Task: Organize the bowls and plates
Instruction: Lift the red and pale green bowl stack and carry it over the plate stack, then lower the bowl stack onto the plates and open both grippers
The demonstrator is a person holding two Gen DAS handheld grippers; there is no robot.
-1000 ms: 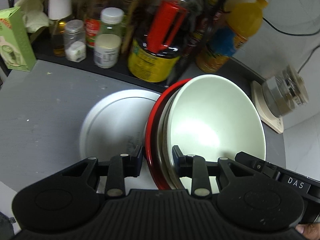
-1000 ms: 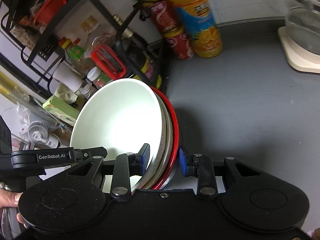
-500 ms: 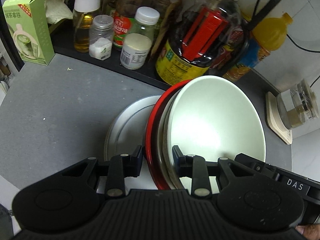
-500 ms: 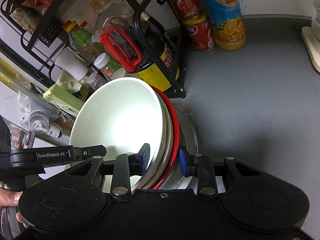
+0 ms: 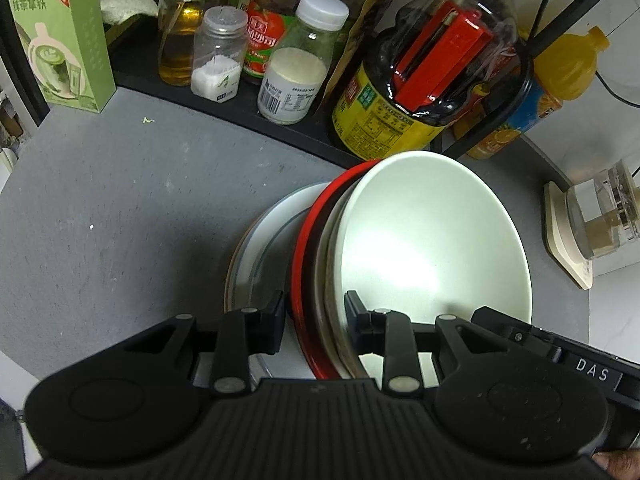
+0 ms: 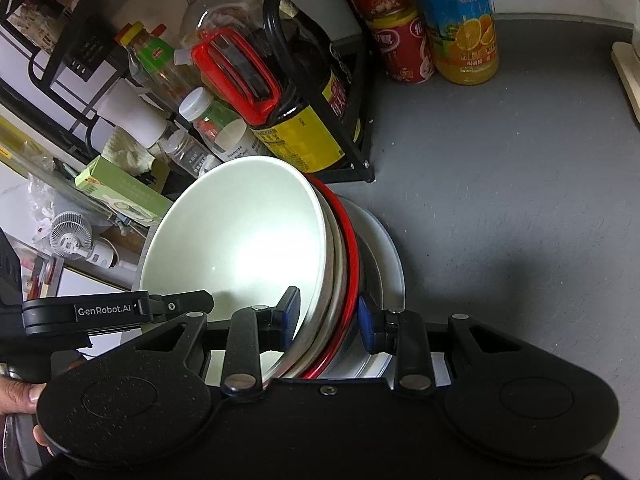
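Observation:
A stack of nested bowls, a white bowl point(image 5: 432, 248) inside a beige one inside a red bowl point(image 5: 304, 248), hangs tilted between both grippers. My left gripper point(image 5: 316, 322) is shut on the stack's rims from one side. Opposite it, my right gripper point(image 6: 328, 316) is shut on the same rims, with the white bowl point(image 6: 240, 248) and the red bowl point(image 6: 352, 256) between its blue pads. Right under the stack, white plates point(image 5: 264, 240) lie piled on the grey counter, mostly hidden; their edge point(image 6: 386, 248) shows in the right wrist view.
A black rack just behind holds a big dark bottle with a red handle point(image 5: 432, 80), spice jars point(image 5: 218, 56) and a green box point(image 5: 60, 36). An orange juice bottle point(image 6: 460, 20) and red cans point(image 6: 400, 48) stand beyond. A glass jar on a beige coaster point(image 5: 600, 216) sits right. Bare grey counter point(image 6: 500, 200).
Both grippers have carried the bowl stack toward the rack and over the white plates, which now lie mostly hidden beneath it. The grip on the stack is unchanged.

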